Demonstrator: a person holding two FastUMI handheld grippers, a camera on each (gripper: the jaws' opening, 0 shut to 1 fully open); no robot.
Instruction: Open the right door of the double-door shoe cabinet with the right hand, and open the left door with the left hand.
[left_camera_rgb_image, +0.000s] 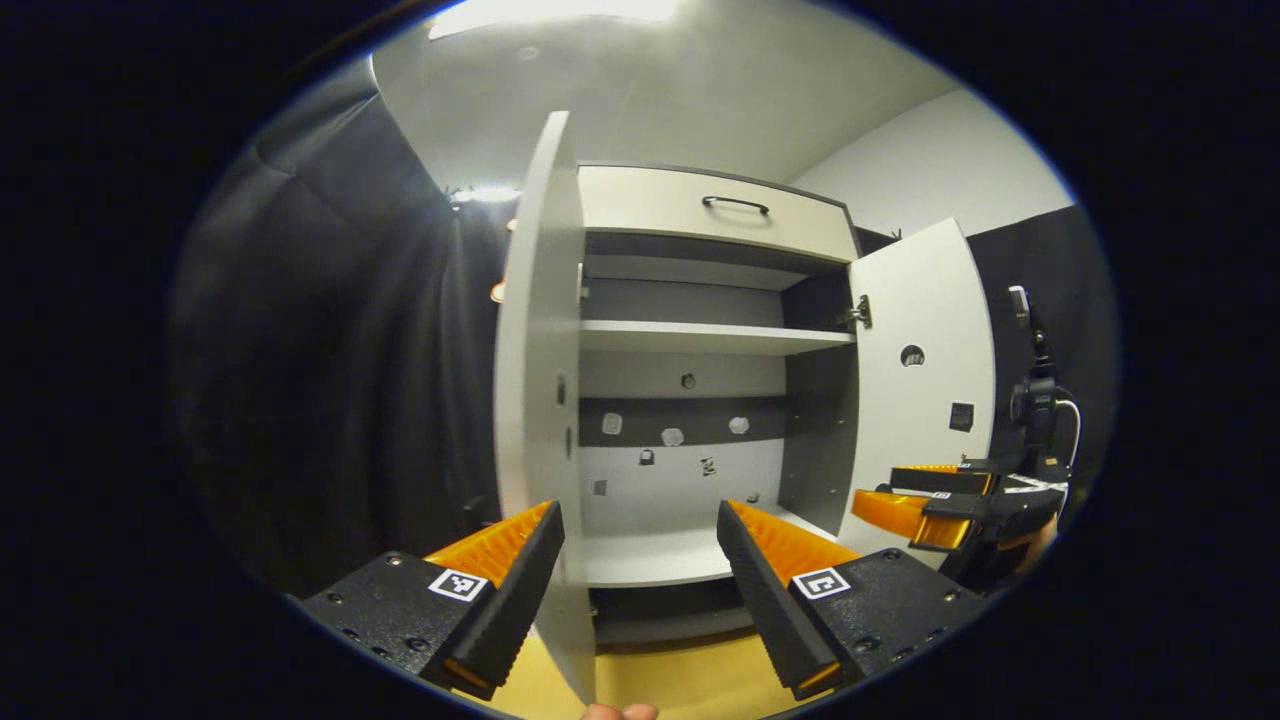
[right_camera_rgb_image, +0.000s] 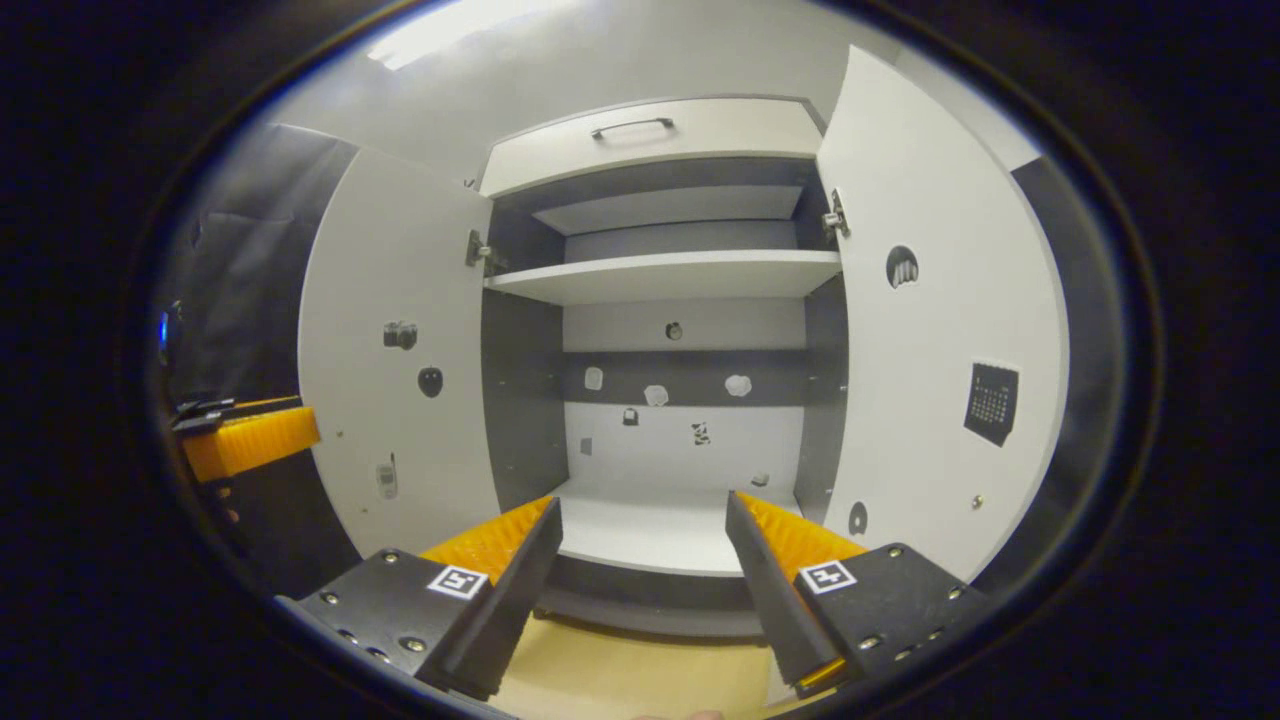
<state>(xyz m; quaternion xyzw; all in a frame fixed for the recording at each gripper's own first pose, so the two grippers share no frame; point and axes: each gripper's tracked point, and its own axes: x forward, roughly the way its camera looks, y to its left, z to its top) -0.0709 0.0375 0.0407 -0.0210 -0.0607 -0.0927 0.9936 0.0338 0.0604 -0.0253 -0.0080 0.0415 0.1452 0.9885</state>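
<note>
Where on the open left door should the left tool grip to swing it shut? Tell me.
Grip the left door by its free front edge, low down, coming straight on with one finger either side. It stands edge-on between the open fingers of the left tool, and no knob is visible on it.

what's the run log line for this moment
left door: open | right door: open | left gripper: open, free | right gripper: open, free | shelves: bare
</note>
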